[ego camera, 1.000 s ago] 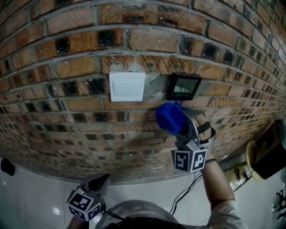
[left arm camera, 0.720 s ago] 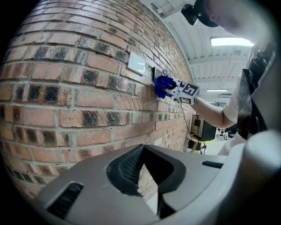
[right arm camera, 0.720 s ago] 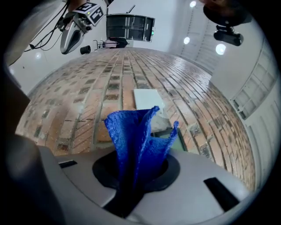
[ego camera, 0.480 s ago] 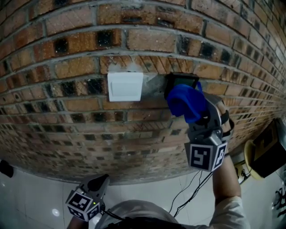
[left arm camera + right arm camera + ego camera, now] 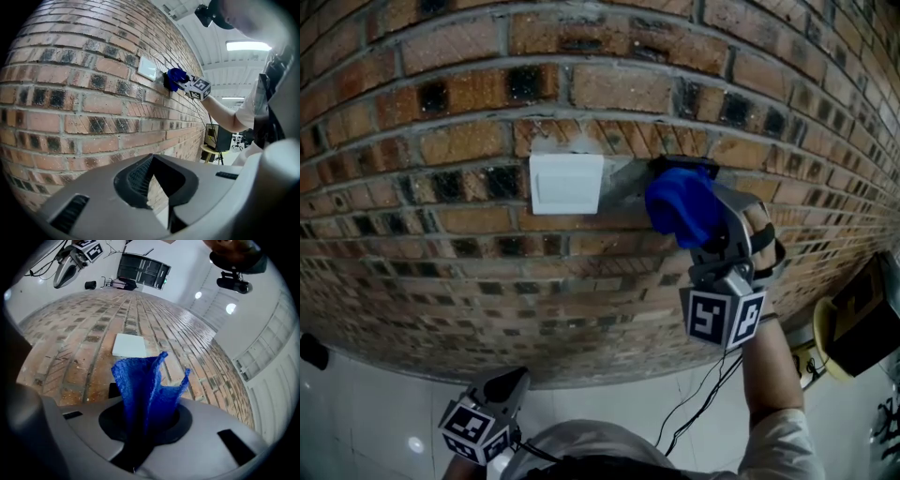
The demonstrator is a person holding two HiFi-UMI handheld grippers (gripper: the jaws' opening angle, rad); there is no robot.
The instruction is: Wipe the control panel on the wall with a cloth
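The black control panel (image 5: 682, 165) is set in the brick wall, and only its top edge shows above the blue cloth (image 5: 680, 208). My right gripper (image 5: 701, 230) is shut on that cloth and presses it flat against the panel. In the right gripper view the cloth (image 5: 145, 385) stands up from the shut jaws, with a dark corner of the panel (image 5: 114, 390) beside it. My left gripper (image 5: 508, 384) hangs low near the floor, shut and empty, far from the panel. The left gripper view shows the cloth (image 5: 176, 78) on the wall far ahead.
A white switch plate (image 5: 566, 183) sits just left of the panel. At the far right a black box rests on a yellow stool (image 5: 861, 319). Cables (image 5: 698, 398) trail over the white floor below my right arm.
My right gripper has carried the cloth up and to the right, from the bricks below the panel onto the panel, which it now covers. The left gripper has stayed put.
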